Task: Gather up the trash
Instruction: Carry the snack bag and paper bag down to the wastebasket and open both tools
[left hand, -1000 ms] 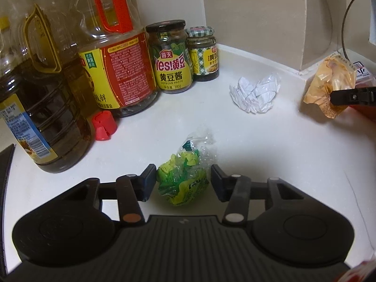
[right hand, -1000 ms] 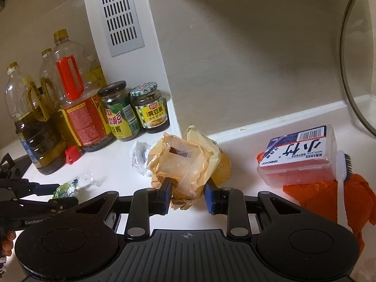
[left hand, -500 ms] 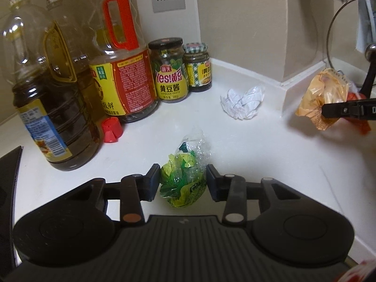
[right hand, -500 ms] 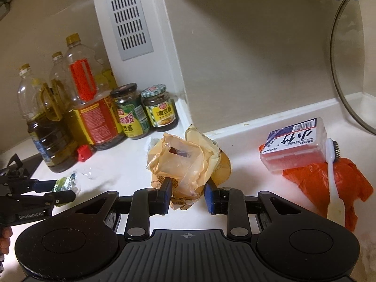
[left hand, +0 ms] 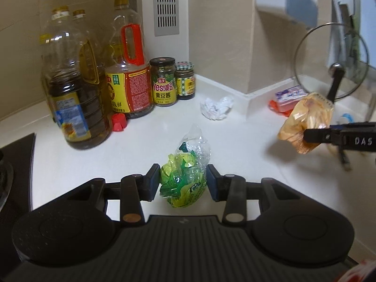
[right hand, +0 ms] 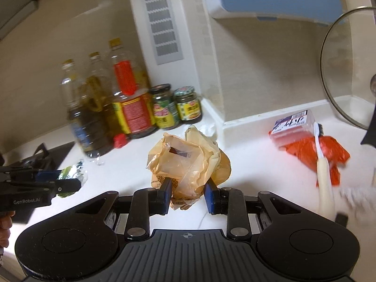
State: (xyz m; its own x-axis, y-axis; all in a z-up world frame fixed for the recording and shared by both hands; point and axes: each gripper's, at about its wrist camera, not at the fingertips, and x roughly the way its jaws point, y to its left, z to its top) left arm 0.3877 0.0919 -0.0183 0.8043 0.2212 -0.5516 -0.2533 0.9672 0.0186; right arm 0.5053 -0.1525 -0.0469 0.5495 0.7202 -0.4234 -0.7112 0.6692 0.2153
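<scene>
Both clamped wrappers now lifted off counter (left hand: 235, 145), crumpled paper (left hand: 217, 108) behind.

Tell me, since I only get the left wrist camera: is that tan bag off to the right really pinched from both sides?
Observer: Yes. The right wrist view shows the right gripper with a blue pad pressed into each side of the crumpled tan bag.
Operator: Any more rubbish over there that I can't make out?
Observer: A crumpled orange plastic bag lies beside the clear plastic box, and a white brush rests across it.
</scene>
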